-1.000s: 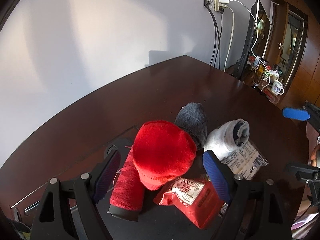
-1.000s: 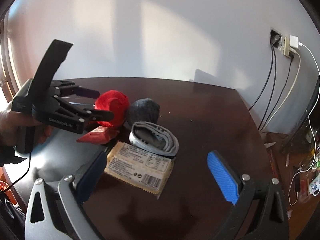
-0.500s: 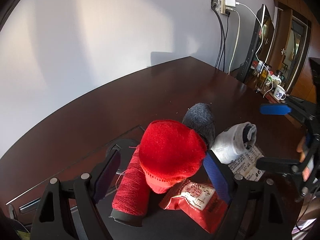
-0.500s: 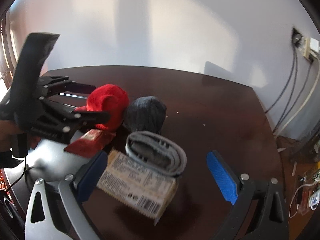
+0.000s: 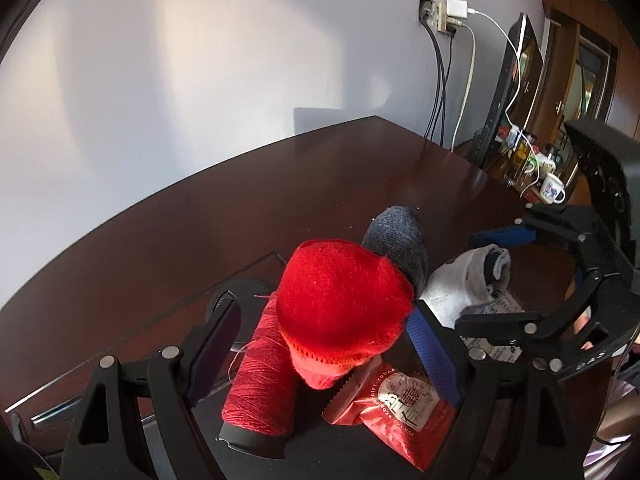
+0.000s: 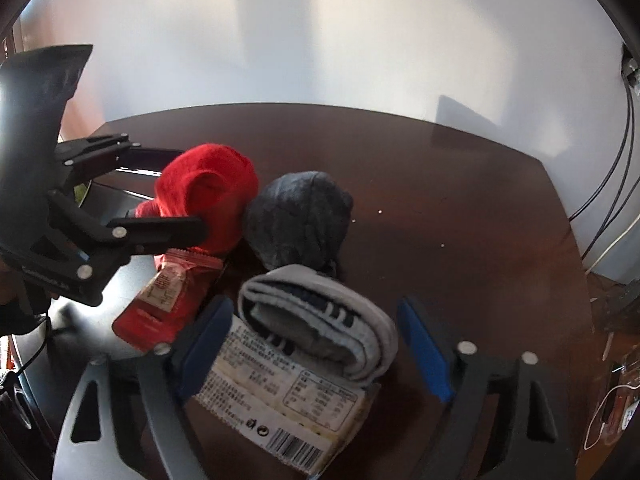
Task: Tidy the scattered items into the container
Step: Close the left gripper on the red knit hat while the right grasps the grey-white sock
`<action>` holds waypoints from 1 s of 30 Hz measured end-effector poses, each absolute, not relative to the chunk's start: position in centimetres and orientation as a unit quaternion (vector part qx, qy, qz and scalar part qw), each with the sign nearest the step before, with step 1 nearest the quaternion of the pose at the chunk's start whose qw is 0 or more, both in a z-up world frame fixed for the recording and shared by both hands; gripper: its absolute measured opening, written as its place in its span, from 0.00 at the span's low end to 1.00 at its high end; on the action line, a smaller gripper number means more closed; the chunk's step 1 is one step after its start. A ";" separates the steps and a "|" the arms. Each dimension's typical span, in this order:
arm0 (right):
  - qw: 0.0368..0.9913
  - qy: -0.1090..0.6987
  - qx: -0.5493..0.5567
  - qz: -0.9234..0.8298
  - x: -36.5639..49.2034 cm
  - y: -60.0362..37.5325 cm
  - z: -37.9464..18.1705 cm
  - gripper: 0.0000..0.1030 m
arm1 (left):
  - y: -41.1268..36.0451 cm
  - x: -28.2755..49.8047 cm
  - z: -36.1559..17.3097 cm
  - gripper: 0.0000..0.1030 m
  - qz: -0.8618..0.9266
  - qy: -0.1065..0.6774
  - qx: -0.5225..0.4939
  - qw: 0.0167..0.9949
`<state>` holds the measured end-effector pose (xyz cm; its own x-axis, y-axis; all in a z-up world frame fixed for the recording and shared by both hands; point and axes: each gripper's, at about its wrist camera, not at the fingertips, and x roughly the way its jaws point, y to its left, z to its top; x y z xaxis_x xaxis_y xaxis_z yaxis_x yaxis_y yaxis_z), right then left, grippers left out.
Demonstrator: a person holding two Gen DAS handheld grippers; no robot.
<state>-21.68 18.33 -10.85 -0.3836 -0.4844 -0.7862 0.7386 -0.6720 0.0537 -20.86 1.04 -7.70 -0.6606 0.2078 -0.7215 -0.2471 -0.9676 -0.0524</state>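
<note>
Sock roll [image 6: 320, 332] crosswise between jaws

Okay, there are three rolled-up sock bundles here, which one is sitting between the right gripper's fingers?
The white-and-grey striped sock roll, lying on the pale snack packet. The right gripper is closing around it; the red bundle and dark grey bundle lie farther back.

red sock ball [image 5: 340, 296] atop thread spool [image 5: 260, 384] | grey-white rolled sock [image 6: 320, 320] lying on cream packet [image 6: 280, 412]
</note>
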 end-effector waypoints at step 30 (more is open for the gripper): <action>0.368 0.056 0.379 -0.847 -20.0 22.0 -9.4 0.53 | 0.3 -18.4 -4.9 0.31 0.940 0.017 -0.311 0.141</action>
<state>-20.02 22.04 -9.36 -0.4410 -0.5816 -0.6836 0.6662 -0.7225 0.1849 -18.36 0.35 -4.93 -0.7671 0.2551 -0.5886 -0.2767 -0.9594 -0.0551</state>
